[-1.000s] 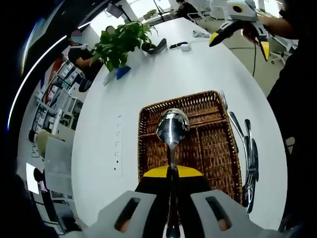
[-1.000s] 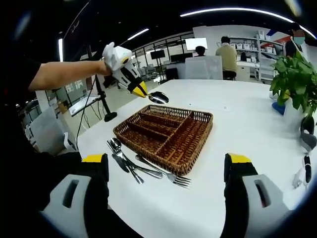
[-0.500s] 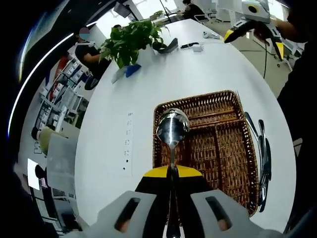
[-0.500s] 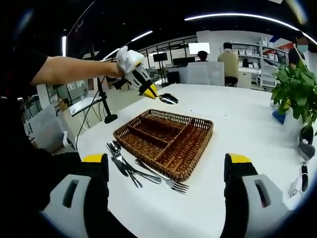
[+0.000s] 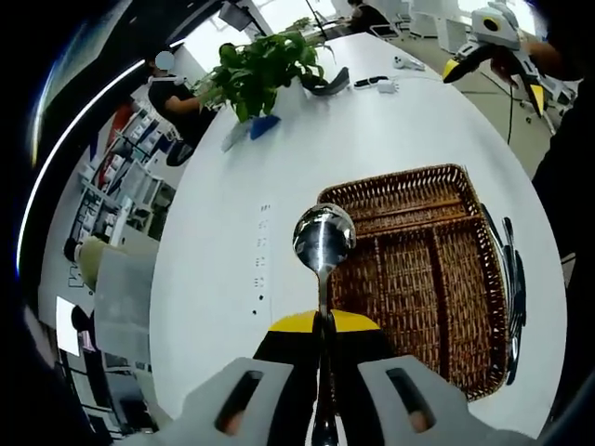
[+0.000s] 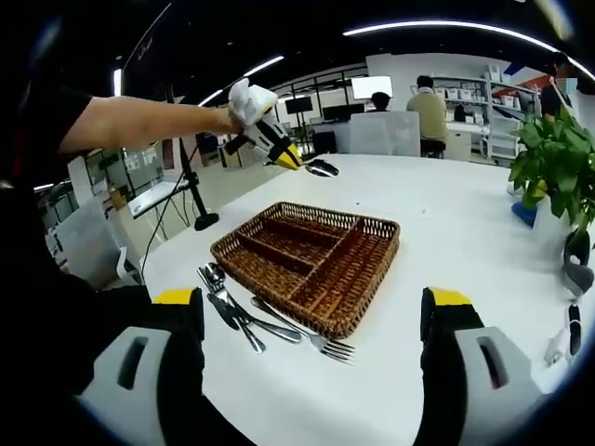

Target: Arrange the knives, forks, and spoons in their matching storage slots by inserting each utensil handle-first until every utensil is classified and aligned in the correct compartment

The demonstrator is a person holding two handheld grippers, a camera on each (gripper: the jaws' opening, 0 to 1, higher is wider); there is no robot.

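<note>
Two yellow-tipped jaws of the left gripper (image 5: 323, 327) rise in the left gripper view, closed tight on the handle of a spoon (image 5: 323, 240), whose shiny bowl points away from the camera and sits over the near-left corner of the wicker tray (image 5: 474, 325). That tray lies on the white table (image 5: 353, 139), its long dividers running away from the camera, and its compartments look bare of utensils. Just past the tray's far side, a dark cluster of cutlery (image 5: 512, 288) lies on the tabletop; at this edge of the view I cannot separate the pieces. Well beyond the tray a potted plant (image 5: 265, 70) stands near the table's far end, and the right gripper (image 5: 493, 72) shows high above the tray's far corner, jaws spread. In the right gripper view, the right gripper (image 6: 311, 311) has its two jaws wide apart with nothing between them, framing the wicker tray (image 6: 270, 279) from the near side. Against the tray's nearest edge lie the loose utensils: a fork (image 6: 311, 338), with a knife (image 6: 228, 316) and what seems a spoon among the cutlery (image 6: 244, 316) just left of it. Above the tray's far-left side, a person's arm holds the left gripper (image 6: 290, 159) up in the air, the spoon (image 6: 322, 168) projecting from its tips, bowl outward.
</note>
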